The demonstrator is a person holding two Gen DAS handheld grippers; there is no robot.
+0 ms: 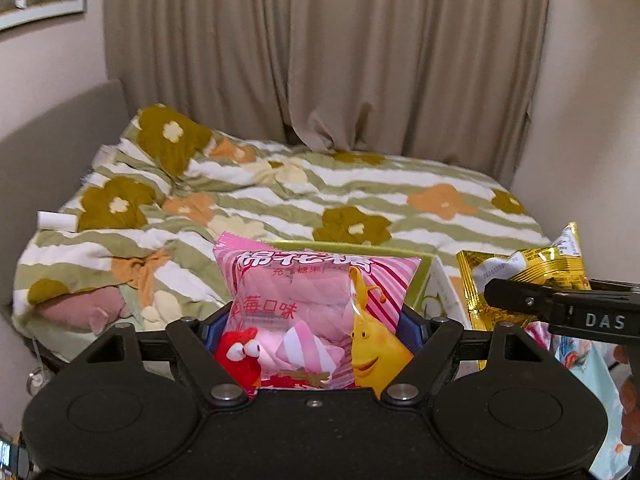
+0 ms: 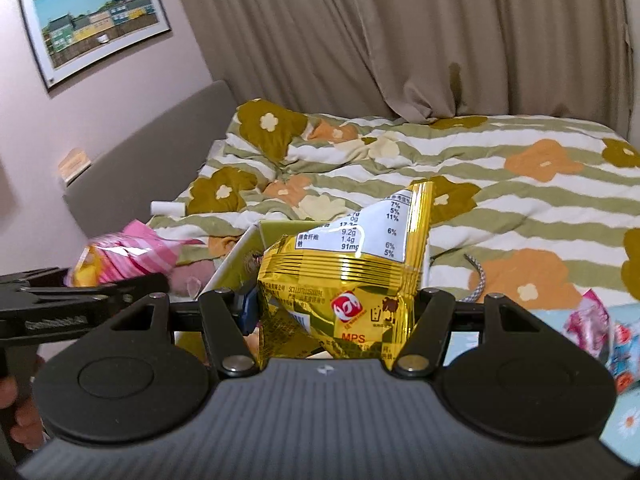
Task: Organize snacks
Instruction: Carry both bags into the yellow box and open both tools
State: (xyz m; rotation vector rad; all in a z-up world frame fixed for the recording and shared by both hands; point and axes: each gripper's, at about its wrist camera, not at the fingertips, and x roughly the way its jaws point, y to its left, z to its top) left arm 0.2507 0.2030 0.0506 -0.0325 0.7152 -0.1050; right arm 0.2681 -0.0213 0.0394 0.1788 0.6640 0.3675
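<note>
The left tongs (image 1: 316,336) pinch a pink marshmallow bag (image 1: 316,300), held upright above a green-rimmed box (image 1: 424,268) at the foot of the bed (image 1: 360,188). The right tongs (image 2: 336,312) pinch a gold snack packet (image 2: 352,272) just beside it, over the same box. 2 more packets (image 2: 600,328) lie on a pale blue cloth (image 2: 624,428) to the right.

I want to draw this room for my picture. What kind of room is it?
Most likely a bedroom. There is a bed with a flowery striped duvet and a grey headboard, long beige curtains behind it, and a framed picture on the wall.
</note>
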